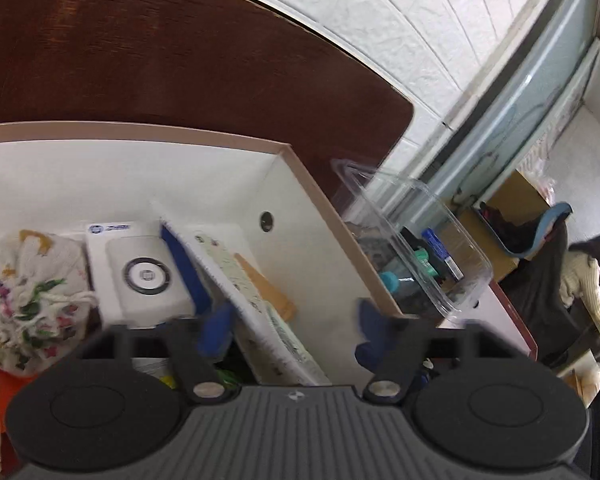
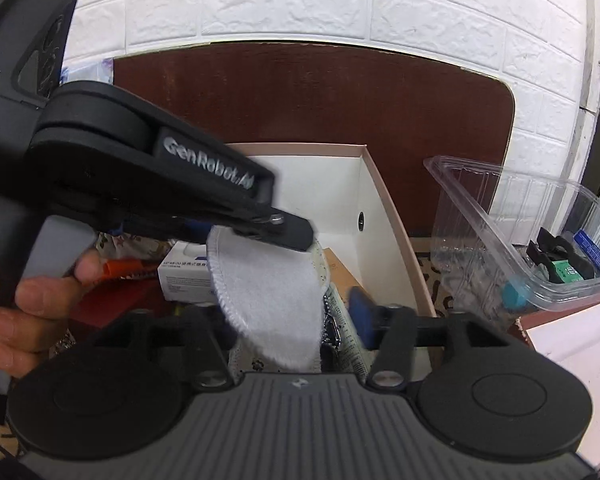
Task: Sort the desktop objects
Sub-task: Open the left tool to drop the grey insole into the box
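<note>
Nearest the right wrist camera, a white fleecy pad [image 2: 268, 300] hangs between the right tongs [image 2: 292, 312]. Only the blue right finger [image 2: 360, 316] shows clearly; the other is hidden behind the pad, so whether these tongs pinch it I cannot tell. Just beyond, the left tongs [image 2: 296, 236] reach in from the left with their tip on the pad's upper edge. Whether they pinch it there is also unclear from this view.

In the left wrist view the left tongs [image 1: 292, 328] look spread, blue pads apart, with a long white packet [image 1: 256, 292] leaning between them, though blur makes contact uncertain.

Below lies the open cardboard box [image 1: 324, 208], holding a floral drawstring pouch [image 1: 32, 296] and a white device carton [image 1: 140, 272]. To its right stands a clear plastic tub [image 2: 512, 232] with small items inside, both on the dark brown desk [image 2: 320, 96].

The step appears to be placing the pad into a container. The next move likely calls for deciding which tongs carry it, then lowering it into the box without snagging the leaning packet.
</note>
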The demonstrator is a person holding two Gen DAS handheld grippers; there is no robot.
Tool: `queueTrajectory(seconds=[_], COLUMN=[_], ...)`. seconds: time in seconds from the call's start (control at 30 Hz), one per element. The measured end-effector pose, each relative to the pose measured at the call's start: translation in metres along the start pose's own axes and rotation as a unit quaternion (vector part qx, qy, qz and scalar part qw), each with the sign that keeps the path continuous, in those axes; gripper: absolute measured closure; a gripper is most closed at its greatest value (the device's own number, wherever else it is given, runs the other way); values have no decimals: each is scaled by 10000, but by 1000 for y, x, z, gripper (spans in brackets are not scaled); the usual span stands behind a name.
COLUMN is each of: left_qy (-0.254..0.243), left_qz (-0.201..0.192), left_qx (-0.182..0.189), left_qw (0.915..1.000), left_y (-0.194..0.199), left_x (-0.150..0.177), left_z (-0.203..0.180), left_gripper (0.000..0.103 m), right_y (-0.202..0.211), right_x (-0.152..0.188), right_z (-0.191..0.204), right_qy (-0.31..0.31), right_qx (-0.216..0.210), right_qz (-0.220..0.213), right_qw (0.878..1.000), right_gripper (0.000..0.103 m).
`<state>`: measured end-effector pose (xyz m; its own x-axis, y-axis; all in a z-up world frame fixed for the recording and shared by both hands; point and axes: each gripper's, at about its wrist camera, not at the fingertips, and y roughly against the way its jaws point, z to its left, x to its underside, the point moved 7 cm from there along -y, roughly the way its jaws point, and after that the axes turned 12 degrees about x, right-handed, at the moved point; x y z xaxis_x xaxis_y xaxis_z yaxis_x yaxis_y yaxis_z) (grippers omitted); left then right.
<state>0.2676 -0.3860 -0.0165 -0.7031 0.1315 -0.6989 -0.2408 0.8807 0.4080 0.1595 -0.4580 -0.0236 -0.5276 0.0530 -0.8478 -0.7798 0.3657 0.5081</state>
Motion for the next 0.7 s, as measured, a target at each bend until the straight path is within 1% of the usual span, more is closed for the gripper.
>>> queueTrajectory(seconds=[0.03,0.07,0.1,0.13,0.17,0.2,0.27,0.37,0.43,0.5,0.53,0.63,0.7], left_qy=[-34,-68,-76,-74,-86,-110,-162,-385,-674,-987,-1108,-1250,-1284], left_qz=[-59,-77,-75,-66,-52,-36,8,-70,-172,-281,-328,-404,-401], left_qx=[36,60,43,-9,-54,-71,-112,-396,-649,-904,-974,-1083,-1247], left_qw=[10000,9999,9999,10000,9999,9999,9998,9985,9955,9906,9885,9854,9830], left_y=[3,6,9,11,12,15,18,25,33,42,48,66,77], left_x=[-1,-2,-3,-3,-3,-2,0,3,4,7,9,15,21], left_z=[1,1,1,2,2,2,0,-5,-10,-18,-22,-32,-37], left_gripper=[24,22,16,11,10,10,10,9,9,9,9,9,9], right_y=[2,2,4,4,4,7,11,18,26,34,39,54,63], right_x=[1,2,2,2,1,0,0,0,1,2,3,4,5], right_z=[2,4,5,7,8,9,12,13,14,15,16,18,21], right_qy=[44,85,122,151,177,199,224,254,271,242,216,171,160], right_qx=[-18,-15,-2,24,52,66,71,159,155,128,126,129,131], right_qz=[25,37,25,-21,-72,-121,-157,-141,-205,-262,-279,-322,-369], right_qw=[10000,10000,9999,9999,9998,9997,9996,9995,9993,9993,9993,9993,9991], right_gripper=[44,38,33,22,13,10,10,10,10,10,10,10,10])
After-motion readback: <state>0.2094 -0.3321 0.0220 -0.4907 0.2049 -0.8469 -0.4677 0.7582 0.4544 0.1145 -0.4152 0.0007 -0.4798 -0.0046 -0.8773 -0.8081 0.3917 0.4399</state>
